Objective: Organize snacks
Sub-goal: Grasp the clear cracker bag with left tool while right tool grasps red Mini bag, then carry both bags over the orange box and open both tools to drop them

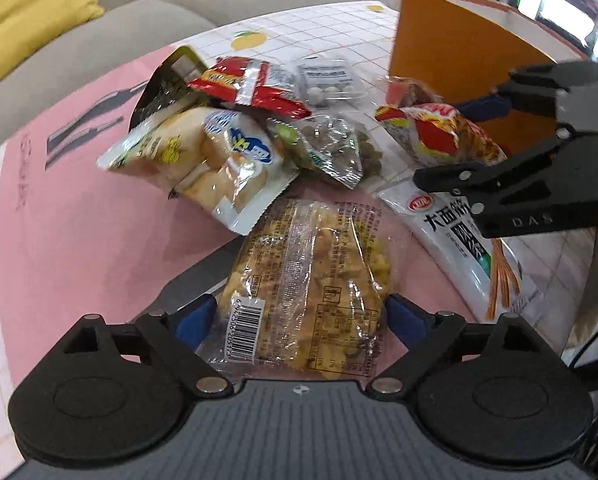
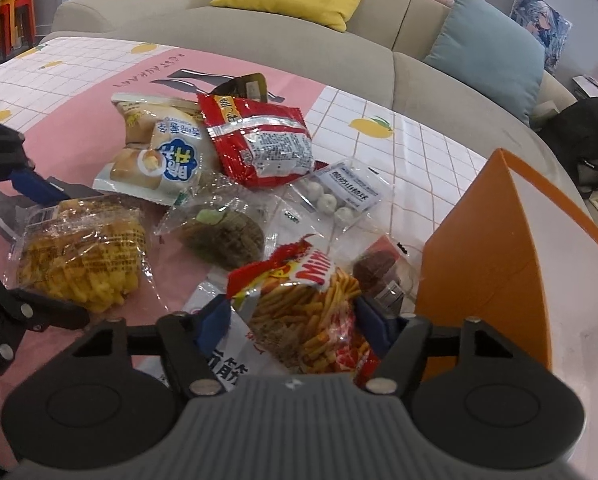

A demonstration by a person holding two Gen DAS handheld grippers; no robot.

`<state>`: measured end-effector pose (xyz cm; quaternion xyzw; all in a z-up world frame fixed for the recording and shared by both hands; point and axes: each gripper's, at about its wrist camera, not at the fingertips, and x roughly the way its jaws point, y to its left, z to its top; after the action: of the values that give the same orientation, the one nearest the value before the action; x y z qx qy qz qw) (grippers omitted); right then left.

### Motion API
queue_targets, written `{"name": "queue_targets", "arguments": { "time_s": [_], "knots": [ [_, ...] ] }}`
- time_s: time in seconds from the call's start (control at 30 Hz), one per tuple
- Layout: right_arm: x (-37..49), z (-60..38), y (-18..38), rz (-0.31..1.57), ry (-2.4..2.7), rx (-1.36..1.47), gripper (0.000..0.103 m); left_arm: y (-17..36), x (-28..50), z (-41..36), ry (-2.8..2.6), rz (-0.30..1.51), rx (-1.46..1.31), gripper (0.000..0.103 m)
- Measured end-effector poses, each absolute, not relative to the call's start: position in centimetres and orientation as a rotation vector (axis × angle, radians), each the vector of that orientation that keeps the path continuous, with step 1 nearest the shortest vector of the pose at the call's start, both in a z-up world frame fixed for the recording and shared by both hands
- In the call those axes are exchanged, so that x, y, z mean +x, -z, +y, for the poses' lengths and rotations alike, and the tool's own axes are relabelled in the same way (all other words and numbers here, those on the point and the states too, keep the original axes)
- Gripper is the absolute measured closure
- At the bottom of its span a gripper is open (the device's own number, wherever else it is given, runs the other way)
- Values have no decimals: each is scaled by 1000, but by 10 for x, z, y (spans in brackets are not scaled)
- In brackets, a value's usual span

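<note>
"DAS" on the right gripper arm. Barcode 6 942506 205173 on clear yellow-snack pack. "MIXX"-like red letters on fries bag, partly hidden.

Left gripper: grey ribbed housing with a small round emblem at its front edge, flanked by 2 black round discs. Black link arms with triangular cut-outs run forward, pinned by silver rivets. Fingers are blue.

Right gripper: same build – grey ribbed housing, 2 black discs, silver rivets, blue fingers. Its black frame bears the letters "DAS" – seen from the left camera.
</note>
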<state>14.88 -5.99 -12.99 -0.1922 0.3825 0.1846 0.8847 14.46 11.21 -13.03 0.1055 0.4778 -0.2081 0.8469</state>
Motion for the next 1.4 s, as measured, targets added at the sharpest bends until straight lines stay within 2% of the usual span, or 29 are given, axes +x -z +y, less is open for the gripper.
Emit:
{"name": "queue_targets", "arguments": {
  "time_s": [0.1,0.2,0.47,0.93,1.27,1.4],
  "knots": [
    [149,-60,129,794,-379,-405,46,130,145,112,435,1003,211,0],
    [149,-62,127,798,-374,-393,48,127,143,112,429,999,186,8],
    [148,-66,118,810,-388,-345,53,118,137,107,344,1037,104,19],
    [131,-104,61,752,-425,-34,59,48,97,89,231,913,-36,22],
    [119,-174,-5,656,-356,229,59,-14,116,46,256,851,-65,22],
    [126,-217,-18,682,-275,297,59,-31,135,11,312,851,-70,22]
  ]
}}
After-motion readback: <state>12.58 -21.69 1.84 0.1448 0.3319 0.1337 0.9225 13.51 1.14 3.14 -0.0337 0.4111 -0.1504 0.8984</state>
